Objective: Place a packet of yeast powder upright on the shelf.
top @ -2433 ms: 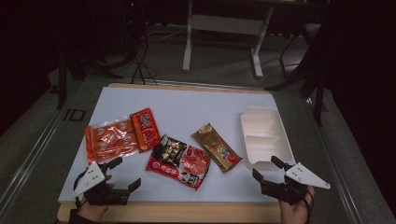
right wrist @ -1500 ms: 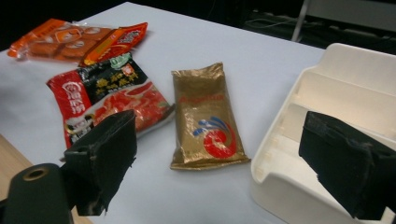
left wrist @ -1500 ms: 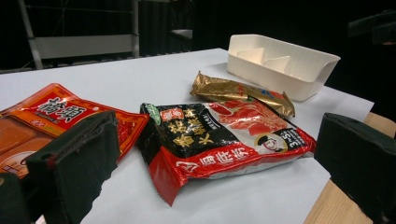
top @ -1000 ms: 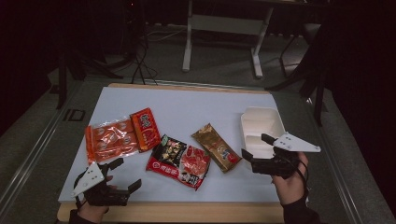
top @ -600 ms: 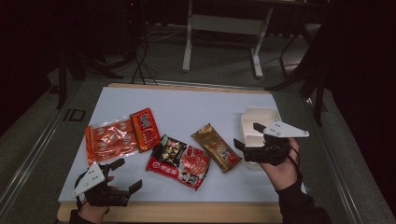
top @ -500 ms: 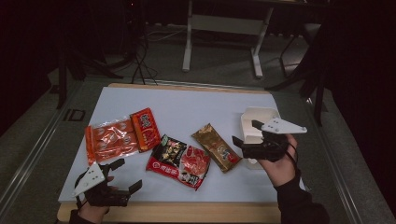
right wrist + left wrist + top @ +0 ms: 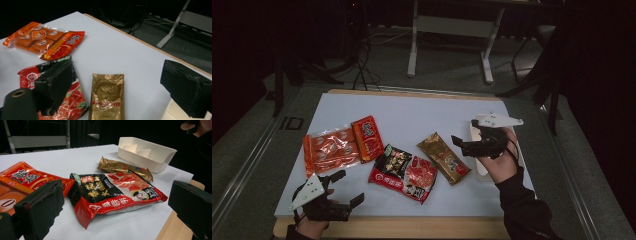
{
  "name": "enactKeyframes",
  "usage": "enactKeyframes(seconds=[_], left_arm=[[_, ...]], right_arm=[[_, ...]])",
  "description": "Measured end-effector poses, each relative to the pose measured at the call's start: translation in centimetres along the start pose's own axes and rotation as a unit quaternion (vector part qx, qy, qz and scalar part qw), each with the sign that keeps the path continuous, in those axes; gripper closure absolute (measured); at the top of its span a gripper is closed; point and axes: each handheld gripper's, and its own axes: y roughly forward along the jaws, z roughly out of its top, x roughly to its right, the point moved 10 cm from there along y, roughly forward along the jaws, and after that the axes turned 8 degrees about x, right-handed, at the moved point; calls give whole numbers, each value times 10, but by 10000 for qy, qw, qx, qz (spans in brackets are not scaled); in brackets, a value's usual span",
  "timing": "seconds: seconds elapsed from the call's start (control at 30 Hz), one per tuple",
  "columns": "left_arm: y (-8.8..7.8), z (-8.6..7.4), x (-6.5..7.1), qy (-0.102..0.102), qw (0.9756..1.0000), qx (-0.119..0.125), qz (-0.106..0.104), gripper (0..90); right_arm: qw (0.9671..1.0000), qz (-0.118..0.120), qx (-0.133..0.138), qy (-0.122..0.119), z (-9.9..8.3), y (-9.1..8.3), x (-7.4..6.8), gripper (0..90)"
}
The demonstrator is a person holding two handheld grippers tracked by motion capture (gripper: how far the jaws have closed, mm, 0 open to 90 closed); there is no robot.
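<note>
The right hand-held gripper, jaws open, has swung toward nine o'clock over the white compartmented plastic tray, nearing the crinkled gold foil packet, likely its pick.

High view: fixed above the near edge, facing forward and down; takes in the whole white-topped table and dark floor beyond.

Left gripper view: rides low at the near left corner, just above the tabletop, facing far-right across it. Close to the red-and-black printed foil packet; the gold foil packet and cream plastic compartment tray lie farther off.

Right gripper view: rides higher, above the tray's left side, facing left and down. Gold foil packet near; orange clear-plastic packet far.

Shared: all three views take in the gold packet, the red-and-black packet and the orange packet.
</note>
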Motion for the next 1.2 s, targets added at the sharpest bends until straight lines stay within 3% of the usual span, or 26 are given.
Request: enactKeyframes(seconds=[0.37, 0.73, 1.03, 1.2], left_arm=[[0, -1, 0, -10, 10000, -27, 4, 5], [1, -2, 0, -23, 10000, -60, -19, 5], [1, -3, 0, -25, 10000, -83, -34, 5], [1, -3, 0, -28, 9999, -102, -42, 5]], right_arm=[[9998, 0, -175, 40, -1, 25, 6, 124], [9990, 63, -440, 92, -10, 55, 5, 197], [9973, 41, -681, 261, -19, 79, 14, 241], [9952, 75, -844, 489, -27, 93, 19, 252]])
